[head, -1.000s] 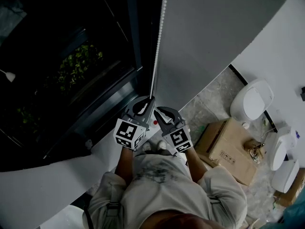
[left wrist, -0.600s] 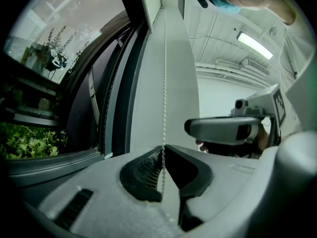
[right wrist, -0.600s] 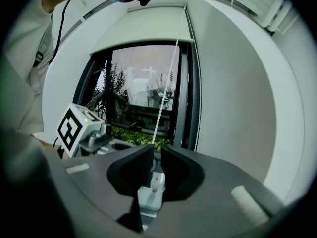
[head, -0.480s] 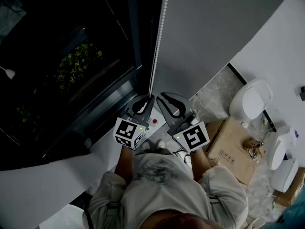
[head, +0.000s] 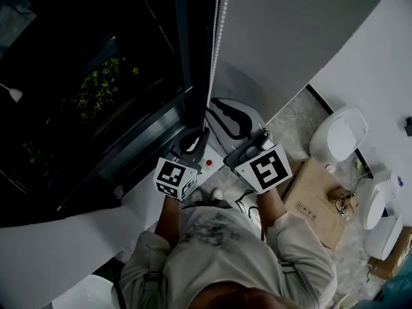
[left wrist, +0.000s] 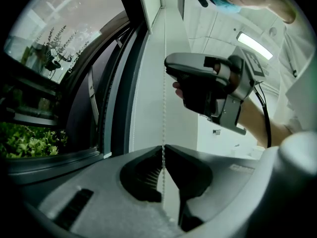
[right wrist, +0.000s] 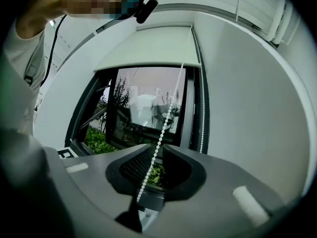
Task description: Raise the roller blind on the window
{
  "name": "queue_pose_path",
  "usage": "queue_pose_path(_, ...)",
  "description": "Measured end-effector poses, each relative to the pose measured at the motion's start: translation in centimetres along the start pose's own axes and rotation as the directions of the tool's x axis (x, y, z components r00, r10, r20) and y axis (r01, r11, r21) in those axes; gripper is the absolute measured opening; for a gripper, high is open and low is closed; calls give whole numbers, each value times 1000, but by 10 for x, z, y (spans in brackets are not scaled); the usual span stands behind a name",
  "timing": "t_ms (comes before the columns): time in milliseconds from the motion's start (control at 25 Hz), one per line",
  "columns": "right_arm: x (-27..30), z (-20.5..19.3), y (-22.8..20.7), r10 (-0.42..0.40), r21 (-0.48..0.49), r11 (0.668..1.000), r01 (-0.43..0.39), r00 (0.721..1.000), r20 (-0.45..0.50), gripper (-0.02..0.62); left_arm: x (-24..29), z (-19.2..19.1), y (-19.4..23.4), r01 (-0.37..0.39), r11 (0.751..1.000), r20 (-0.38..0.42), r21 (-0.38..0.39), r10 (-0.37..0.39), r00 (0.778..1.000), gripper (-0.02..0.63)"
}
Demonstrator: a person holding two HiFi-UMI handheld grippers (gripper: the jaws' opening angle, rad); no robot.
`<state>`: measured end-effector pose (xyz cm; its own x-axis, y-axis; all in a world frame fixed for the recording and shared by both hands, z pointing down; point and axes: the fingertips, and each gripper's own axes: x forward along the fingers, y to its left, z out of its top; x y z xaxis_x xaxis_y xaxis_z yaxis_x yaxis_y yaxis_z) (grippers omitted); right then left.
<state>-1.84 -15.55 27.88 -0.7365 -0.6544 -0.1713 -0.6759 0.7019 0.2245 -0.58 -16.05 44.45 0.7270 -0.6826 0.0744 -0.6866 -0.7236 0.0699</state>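
Observation:
A white bead chain (head: 215, 44) hangs down the window frame's right edge. My left gripper (head: 203, 134) is shut on the chain; in the left gripper view the jaw tips pinch it (left wrist: 163, 147). My right gripper (head: 211, 110) is higher up the same chain, above the left one. Its jaws stand slightly apart in the right gripper view, with the chain (right wrist: 168, 113) running loose through the gap (right wrist: 157, 150). The pale roller blind (right wrist: 148, 48) covers only the top of the window. The right gripper's body (left wrist: 208, 83) also shows in the left gripper view.
A second chain strand (right wrist: 201, 98) hangs by the frame. A grey windowsill (head: 148, 198) lies below the dark glass, with plants (head: 106, 85) outside. A cardboard box (head: 309, 198) and white rounded fixtures (head: 341, 134) stand on the floor at the right.
My right gripper has let its jaws part and has risen from beside the left gripper to a spot higher up the chain. The left gripper has stayed where it was, shut on the chain.

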Motion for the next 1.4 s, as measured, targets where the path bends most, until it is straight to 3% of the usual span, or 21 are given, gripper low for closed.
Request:
queue_pose_path(120,7,6,-1,6,-12,1000,-6,1000,10,78,0,0,0,3,1000,1,1,-3,1000,23)
queue_pose_path(280,10,7,-2,1,3,1000,-1,1000,11,20,2,0,-2,9,1000,2,1,-9,1000,23)
queue_pose_path(560,4,-1,-5,-39,-2,999,39,999,13,17,3,-7,-2,15,1000,-10,-13,-15,1000,23)
queue_pose_path(1400,-9,-73,11,-34,9,999,36,993,-115,15,10,-76,-3,30,995,-133,-95,-42,990,23)
